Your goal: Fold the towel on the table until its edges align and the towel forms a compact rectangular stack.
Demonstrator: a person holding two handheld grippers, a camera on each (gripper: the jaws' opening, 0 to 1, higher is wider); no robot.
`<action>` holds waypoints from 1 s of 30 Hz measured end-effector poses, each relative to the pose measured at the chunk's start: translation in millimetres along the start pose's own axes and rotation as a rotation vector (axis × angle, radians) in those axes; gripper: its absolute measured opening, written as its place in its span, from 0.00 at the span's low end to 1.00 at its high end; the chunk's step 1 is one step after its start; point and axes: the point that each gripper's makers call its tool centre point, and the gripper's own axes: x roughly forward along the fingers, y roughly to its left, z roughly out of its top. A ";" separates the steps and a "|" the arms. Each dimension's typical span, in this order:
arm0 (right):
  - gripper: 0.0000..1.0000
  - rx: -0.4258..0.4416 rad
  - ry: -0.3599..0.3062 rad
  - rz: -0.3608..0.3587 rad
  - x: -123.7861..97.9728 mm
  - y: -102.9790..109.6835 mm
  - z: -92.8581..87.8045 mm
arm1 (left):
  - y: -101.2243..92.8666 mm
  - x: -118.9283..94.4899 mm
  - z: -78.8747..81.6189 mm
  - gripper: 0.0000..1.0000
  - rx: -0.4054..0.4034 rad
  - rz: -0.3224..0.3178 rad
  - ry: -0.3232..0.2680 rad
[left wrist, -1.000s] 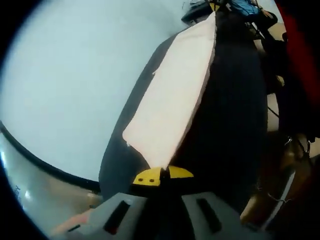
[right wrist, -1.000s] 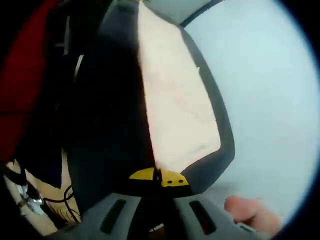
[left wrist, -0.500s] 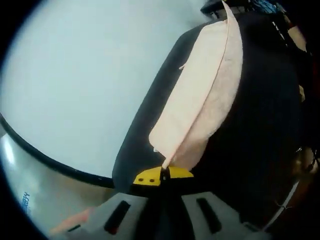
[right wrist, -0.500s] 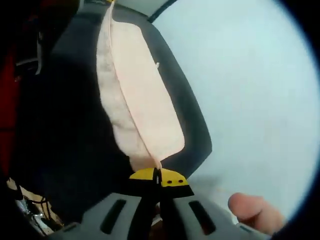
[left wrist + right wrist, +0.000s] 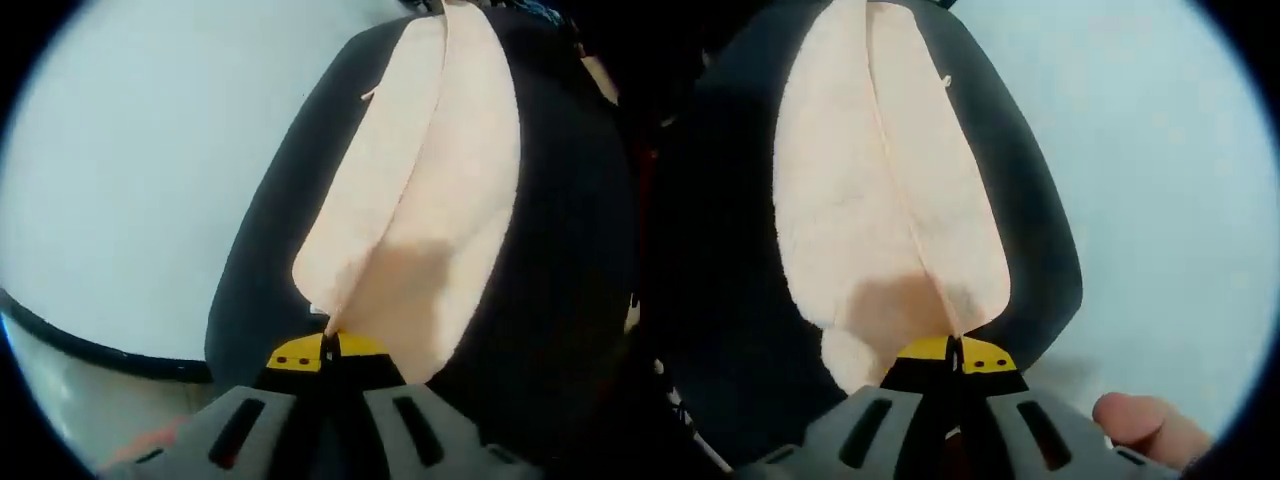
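In the left gripper view, the left gripper [image 5: 325, 352] sits at 6 o'clock, its jaws closed on a corner of the towel [image 5: 420, 220], which stretches away toward 1 o'clock in two layers meeting along a ridge. The towel hangs over a mat [image 5: 270, 240], and the table [image 5: 150, 170] spreads from 9 to 12 o'clock beyond the mat. In the right gripper view, the right gripper [image 5: 956, 355] at 6 o'clock pinches the towel [image 5: 860, 210], which runs toward 12 o'clock, the mat [image 5: 1035, 240] beneath it, the table [image 5: 1160, 170] from 1 to 4 o'clock. A fingertip [image 5: 1135, 420] shows at 5 o'clock.
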 end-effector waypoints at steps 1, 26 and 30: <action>0.00 -0.002 0.001 0.001 1.6 -0.6 1.9 | 1.8 5.9 0.5 0.00 0.005 0.001 0.001; 0.00 0.121 0.072 -0.042 104.0 -69.9 9.1 | 64.6 133.3 14.1 0.00 -0.132 -0.042 0.017; 0.00 0.151 0.069 -0.051 107.5 -72.7 9.8 | 65.0 137.6 17.5 0.00 -0.173 -0.049 0.016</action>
